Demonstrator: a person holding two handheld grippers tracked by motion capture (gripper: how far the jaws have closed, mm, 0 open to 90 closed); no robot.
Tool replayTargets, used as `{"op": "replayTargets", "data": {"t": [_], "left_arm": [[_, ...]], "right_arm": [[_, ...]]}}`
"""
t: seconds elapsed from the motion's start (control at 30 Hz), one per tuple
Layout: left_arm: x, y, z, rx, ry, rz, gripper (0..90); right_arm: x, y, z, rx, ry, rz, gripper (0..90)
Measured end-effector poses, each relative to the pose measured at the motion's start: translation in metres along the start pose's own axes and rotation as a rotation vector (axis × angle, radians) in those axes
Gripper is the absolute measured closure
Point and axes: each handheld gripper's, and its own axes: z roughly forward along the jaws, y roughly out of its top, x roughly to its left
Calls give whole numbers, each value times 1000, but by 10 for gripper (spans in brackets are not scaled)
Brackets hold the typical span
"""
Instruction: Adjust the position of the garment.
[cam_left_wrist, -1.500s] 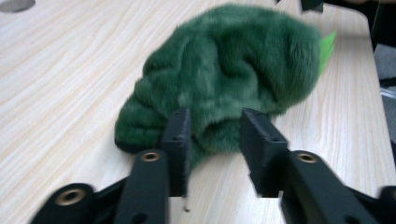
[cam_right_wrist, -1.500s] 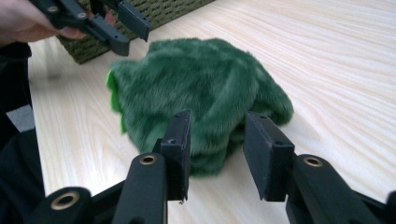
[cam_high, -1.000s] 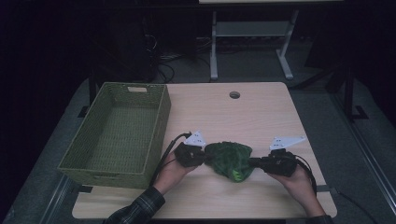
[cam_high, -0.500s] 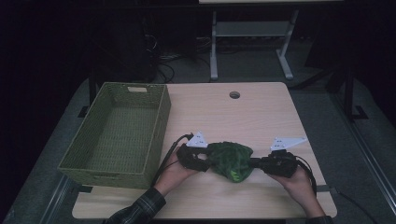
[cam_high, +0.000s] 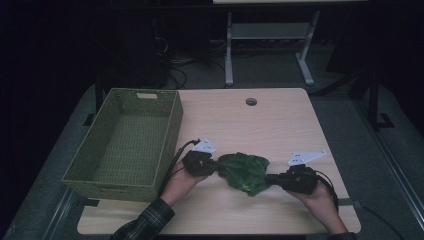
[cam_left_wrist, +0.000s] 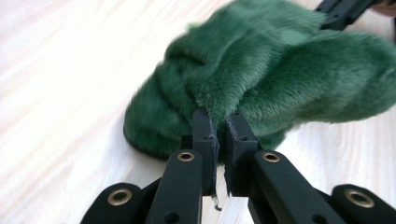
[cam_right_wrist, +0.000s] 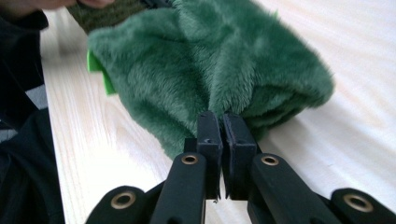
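A dark green plush cloth (cam_high: 245, 172) lies bunched on the wooden table (cam_high: 250, 130) near its front edge, between my two grippers. My left gripper (cam_high: 217, 167) pinches its left end. In the left gripper view the jaws (cam_left_wrist: 219, 126) have just been closing and now press on a fold of the green fur (cam_left_wrist: 280, 79). My right gripper (cam_high: 270, 178) holds the right end. In the right gripper view its jaws (cam_right_wrist: 222, 123) are shut on the fur (cam_right_wrist: 210, 60), and a bright green tag (cam_right_wrist: 99, 70) sticks out at the side.
A woven green basket (cam_high: 125, 187), with nothing in it, stands on the table's left side, close to my left hand. A round cable hole (cam_high: 251, 101) sits near the far edge. Dark floor and a metal stand (cam_high: 229, 55) lie beyond the table.
My left hand has shifted a little at the cloth's left end. The cloth and the right gripper have kept their place.
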Motion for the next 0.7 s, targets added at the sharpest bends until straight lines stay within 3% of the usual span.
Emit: {"op": "replayTargets", "data": {"t": [0.1,0.27,0.33,0.43,0.53,0.67,0.7], "left_arm": [[3,-5,12,53,10,15,843],[6,-7,28,90,32,25,838],[6,-6,31,83,45,29,830],[9,-6,31,73,50,34,805],[12,-5,29,53,53,17,759],[11,-2,17,14,53,-4,633],[10,-1,14,8,54,-7,633]], "right_arm": [[3,-4,13,56,-21,2,870],[5,-11,31,110,-54,-9,875],[9,-11,36,130,-61,-20,873],[10,-10,35,112,-58,-29,841],[12,-9,29,87,-57,-29,750],[14,-6,7,-1,-86,-31,668],[14,-6,7,-1,-86,-31,648]]}}
